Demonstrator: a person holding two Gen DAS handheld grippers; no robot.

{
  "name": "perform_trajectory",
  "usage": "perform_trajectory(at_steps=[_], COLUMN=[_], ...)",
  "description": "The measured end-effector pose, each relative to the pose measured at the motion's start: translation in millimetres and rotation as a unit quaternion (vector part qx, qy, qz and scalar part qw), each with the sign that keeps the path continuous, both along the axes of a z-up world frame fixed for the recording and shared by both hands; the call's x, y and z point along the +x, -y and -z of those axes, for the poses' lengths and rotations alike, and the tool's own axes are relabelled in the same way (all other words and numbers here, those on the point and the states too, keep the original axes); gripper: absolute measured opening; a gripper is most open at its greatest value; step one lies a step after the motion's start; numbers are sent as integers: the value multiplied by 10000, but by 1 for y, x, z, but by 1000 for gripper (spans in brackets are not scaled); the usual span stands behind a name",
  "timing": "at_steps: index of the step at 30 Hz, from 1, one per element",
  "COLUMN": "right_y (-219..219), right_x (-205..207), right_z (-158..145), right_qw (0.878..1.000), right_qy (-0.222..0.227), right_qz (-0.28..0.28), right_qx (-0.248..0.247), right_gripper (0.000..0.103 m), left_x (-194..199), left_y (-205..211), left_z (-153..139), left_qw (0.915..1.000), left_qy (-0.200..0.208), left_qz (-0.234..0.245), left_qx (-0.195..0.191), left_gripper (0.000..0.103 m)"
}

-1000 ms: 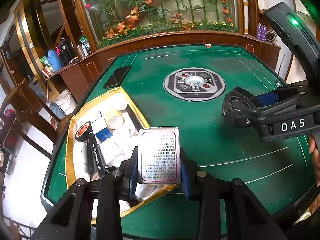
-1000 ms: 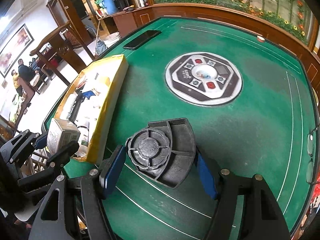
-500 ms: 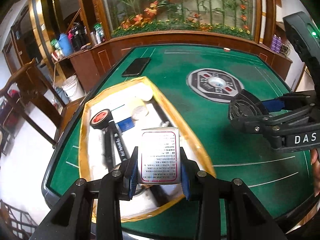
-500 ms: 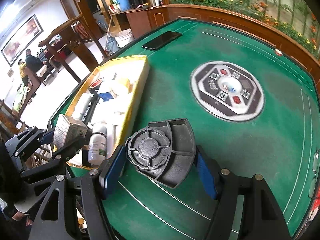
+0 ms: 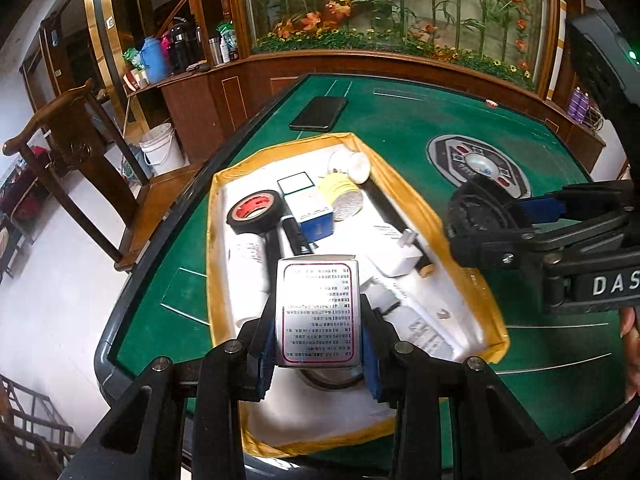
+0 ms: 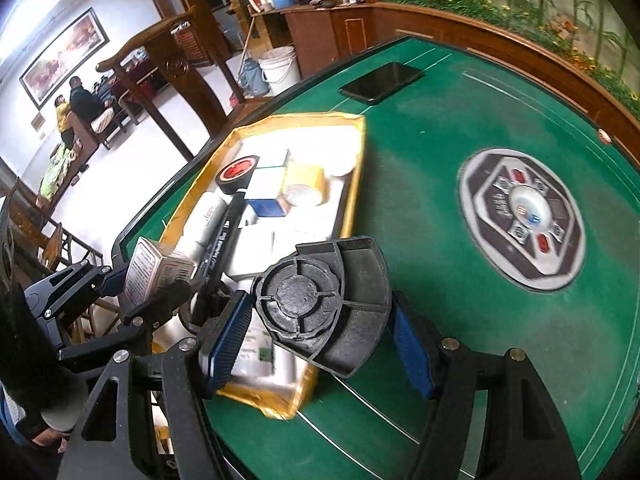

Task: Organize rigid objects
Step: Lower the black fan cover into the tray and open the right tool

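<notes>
My left gripper (image 5: 318, 344) is clamped on a small silver-white cardboard box with a red-bordered panel of printed text (image 5: 319, 312), its blue pads pressing the box's two sides, and I hold it above the near end of a shallow yellow-rimmed tray with a white lining (image 5: 404, 194) that sits on the green felt table (image 5: 400, 120). My right gripper (image 6: 320, 330) grips a black ribbed plastic piece with a round hub and a fan-shaped flange (image 6: 326, 304), blue pads against its left and right edges; from the right wrist view it hangs over the tray's near right rim, part above the tray and part above the felt. From the left wrist view the same black piece shows at the right, just off the tray's edge. In the tray lie a roll of black tape with a red core (image 5: 256, 212), a blue and white box (image 5: 310, 214), a yellow-labelled round tin (image 5: 342, 196), a white round lid (image 5: 354, 164), a black marker pen (image 5: 296, 236), a white bottle lying on its side (image 5: 248, 268) and a white charger plug (image 5: 396, 256). Beyond the tray a dark phone (image 5: 319, 113) lies flat on the felt, and an octagonal grey control panel (image 6: 520, 216) is set in the table's middle, well apart from both grippers. A finger of the person's hand (image 5: 630, 344) shows at the right edge.
</notes>
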State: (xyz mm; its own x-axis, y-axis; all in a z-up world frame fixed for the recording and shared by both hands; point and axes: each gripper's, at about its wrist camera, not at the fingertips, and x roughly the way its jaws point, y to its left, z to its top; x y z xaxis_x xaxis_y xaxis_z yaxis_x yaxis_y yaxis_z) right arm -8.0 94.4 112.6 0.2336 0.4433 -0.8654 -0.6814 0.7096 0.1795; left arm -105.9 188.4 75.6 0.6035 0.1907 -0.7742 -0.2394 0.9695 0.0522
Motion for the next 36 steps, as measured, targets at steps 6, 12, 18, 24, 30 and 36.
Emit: perform_trajectory(at_steps=[6, 12, 18, 24, 30, 36], right_y=[-29, -48, -61, -72, -81, -89], right_x=[2, 10, 19, 31, 41, 48], right_z=[8, 17, 22, 28, 31, 33], right_qw=[9998, 9994, 9991, 9987, 9984, 9983], right_qy=[-85, -243, -346, -418, -443, -415], right_qz=[-147, -132, -78, 30, 91, 135], right_qx=[-117, -186, -235, -305, -332, -374], right_gripper=[69, 69, 69, 69, 69, 69], left_x=[2, 3, 8, 14, 21, 27], left_y=[-16, -27, -36, -40, -43, -45], left_z=[4, 10, 14, 20, 24, 26], left_qw=[9999, 9998, 9996, 9994, 9993, 9992], left_qy=[-36, -99, -169, -226, -256, -287], left_qz=[-68, -98, -98, -35, 52, 106], left_qx=[-73, -143, -218, -263, -277, -258], left_gripper=[37, 37, 37, 37, 37, 37])
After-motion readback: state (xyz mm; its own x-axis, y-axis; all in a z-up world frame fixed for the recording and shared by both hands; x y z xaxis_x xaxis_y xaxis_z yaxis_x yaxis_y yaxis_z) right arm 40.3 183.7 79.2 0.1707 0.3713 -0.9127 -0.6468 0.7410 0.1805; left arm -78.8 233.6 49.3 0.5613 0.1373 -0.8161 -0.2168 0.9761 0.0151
